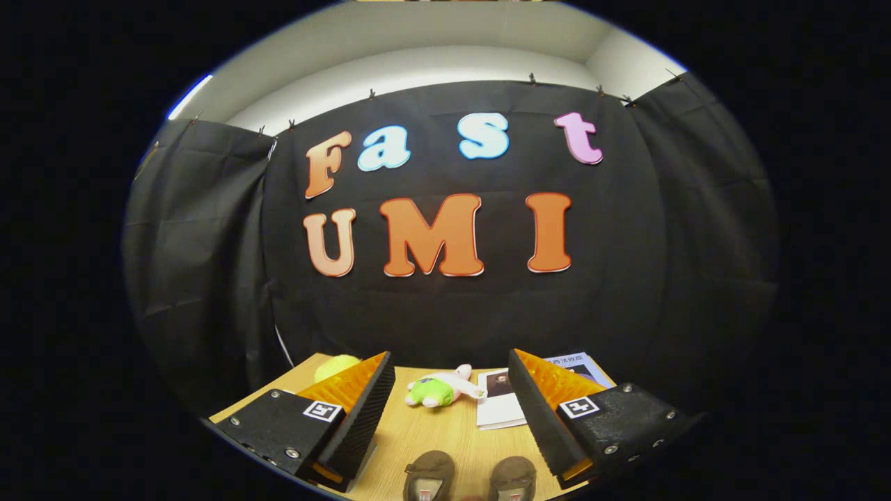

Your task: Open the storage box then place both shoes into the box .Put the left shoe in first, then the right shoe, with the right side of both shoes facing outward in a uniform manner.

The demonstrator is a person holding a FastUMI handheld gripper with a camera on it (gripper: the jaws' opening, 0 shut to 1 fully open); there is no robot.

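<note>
Jaws (449, 410) spread wide and empty, held above the table (445, 435) and aimed level at the booth's back wall rather than down at the work.

Low and close, between the jaws and beneath them: two brown shoes (470, 479), side by side, just apart. Left-hand shoe (429, 474) nearer the left finger, right-hand shoe (513, 477) nearer the right finger, both cut off below, so only their far ends visible. Long axes apparently running along the line of the jaws, away toward the wall, not across it. Which of the pair is the left shoe and which the right: impossible to tell from this angle.

Storage box: no telling where it stands, nor whether open or shut.

Beyond the jaws, further along the table: a small plush toy (440, 388) lying roughly midway between the fingertips; a yellow ball (335, 366) behind the left finger; a white leaflet (498, 407) and a blue-covered book (575, 365) by the right finger. None of these part of the task.

Judgement: nothing yet done; opening the box comes first. Key relation for any later pick-up: shoes below and behind the fingertips, so a marked downward tilt and a pull back needed before closing on either.
</note>
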